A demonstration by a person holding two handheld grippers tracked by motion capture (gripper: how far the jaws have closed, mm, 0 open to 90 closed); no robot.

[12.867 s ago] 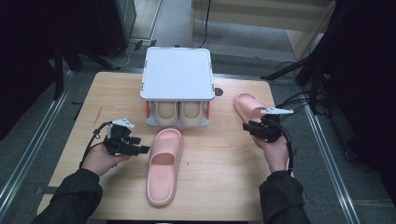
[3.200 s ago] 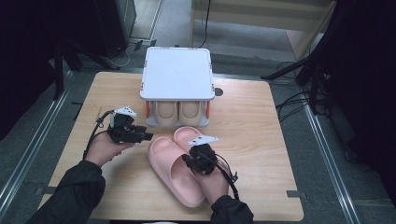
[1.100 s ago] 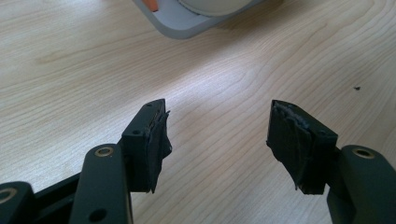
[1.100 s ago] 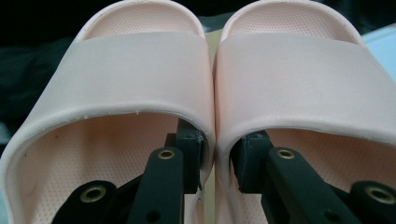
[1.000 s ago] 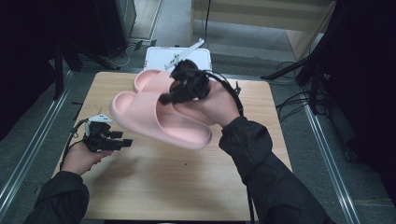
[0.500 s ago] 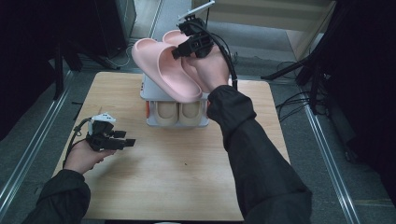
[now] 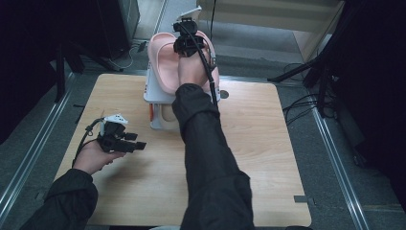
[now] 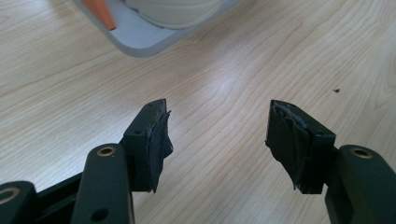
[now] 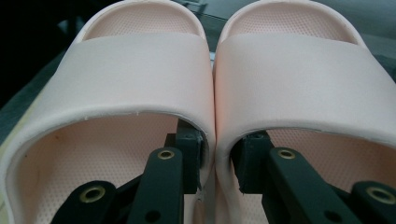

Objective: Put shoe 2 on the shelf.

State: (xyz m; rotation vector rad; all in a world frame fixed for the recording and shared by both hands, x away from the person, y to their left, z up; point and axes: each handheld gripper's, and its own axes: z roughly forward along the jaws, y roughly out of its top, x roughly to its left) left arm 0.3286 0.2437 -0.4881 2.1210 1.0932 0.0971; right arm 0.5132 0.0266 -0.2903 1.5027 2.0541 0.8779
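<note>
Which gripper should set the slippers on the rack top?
Right. The right gripper already pinches both pink slippers together above the rack; the left gripper hangs open over the table.

Light wooden table (image 7: 268, 158), pale grain, small dark speck on the surface in the left gripper view. Grey carpeted floor (image 7: 335, 191) all round. Metal rails (image 7: 28, 158) run along the floor at left and right. Black cables (image 7: 299, 103) and dark stand legs (image 7: 321, 81) far right. Pale wooden furniture (image 7: 273, 14) at far side. Dark surroundings left and right.
</note>
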